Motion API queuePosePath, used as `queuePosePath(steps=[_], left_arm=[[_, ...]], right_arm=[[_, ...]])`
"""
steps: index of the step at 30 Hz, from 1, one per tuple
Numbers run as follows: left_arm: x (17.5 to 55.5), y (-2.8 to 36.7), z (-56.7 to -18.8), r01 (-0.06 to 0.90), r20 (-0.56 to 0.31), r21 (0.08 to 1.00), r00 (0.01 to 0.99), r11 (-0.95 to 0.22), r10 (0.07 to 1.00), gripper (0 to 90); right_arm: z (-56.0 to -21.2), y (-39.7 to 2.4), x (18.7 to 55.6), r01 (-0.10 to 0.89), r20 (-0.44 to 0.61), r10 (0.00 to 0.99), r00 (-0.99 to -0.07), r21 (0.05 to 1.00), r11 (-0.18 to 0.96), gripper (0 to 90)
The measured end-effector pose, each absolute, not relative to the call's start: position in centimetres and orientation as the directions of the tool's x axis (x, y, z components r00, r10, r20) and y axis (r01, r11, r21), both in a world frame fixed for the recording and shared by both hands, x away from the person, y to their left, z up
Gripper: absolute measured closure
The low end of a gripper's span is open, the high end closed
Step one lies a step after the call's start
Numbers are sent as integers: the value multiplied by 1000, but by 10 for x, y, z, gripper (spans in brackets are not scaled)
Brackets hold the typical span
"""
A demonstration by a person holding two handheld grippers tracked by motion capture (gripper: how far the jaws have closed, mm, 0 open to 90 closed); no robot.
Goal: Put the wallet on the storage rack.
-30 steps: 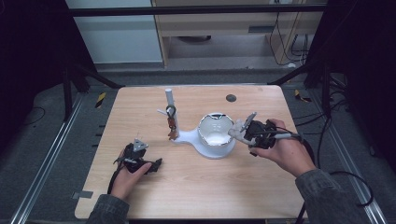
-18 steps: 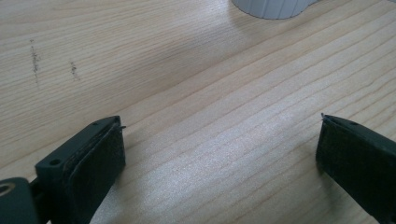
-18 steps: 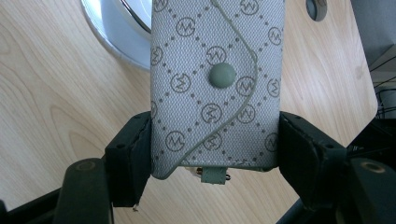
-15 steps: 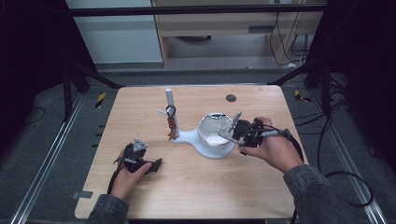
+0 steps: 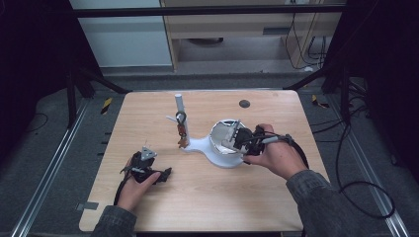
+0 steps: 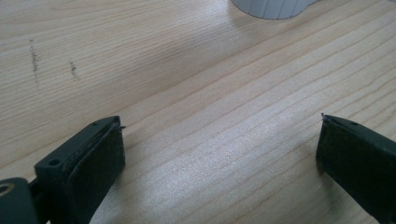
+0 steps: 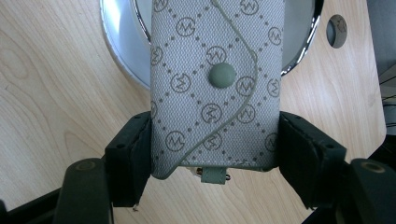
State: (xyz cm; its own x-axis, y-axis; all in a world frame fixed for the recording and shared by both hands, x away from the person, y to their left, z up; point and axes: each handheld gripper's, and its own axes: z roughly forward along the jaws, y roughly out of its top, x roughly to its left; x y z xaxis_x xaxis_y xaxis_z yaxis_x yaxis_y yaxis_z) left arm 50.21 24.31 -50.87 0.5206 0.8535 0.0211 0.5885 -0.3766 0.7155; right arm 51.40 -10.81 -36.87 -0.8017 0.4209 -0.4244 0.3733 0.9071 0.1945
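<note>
Right gripper (image 7: 215,154) clamped on grey monogram pouch (image 7: 215,84) over the metal bowl (image 5: 223,140) (snap flap up); left gripper (image 6: 219,154) w/ jaws apart on table (image 6: 187,93).

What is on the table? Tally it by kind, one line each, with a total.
Grey patterned pouch, clamped in the right gripper: 1
White stand with a shiny dish: 1
White post with hanging keyrings: 1
Gripper, counting the left gripper: 2
Total: 5

Grey monogram-patterned pouch (image 7: 215,88)
</note>
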Motion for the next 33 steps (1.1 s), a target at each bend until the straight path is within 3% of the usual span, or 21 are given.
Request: queuePosePath(steps=[33], left_arm=[[502, 243, -509, 587, 23, 715, 523, -379, 852, 5]], right_arm=[[-376, -91, 523, 349, -451, 369, -812, 130, 928, 310]])
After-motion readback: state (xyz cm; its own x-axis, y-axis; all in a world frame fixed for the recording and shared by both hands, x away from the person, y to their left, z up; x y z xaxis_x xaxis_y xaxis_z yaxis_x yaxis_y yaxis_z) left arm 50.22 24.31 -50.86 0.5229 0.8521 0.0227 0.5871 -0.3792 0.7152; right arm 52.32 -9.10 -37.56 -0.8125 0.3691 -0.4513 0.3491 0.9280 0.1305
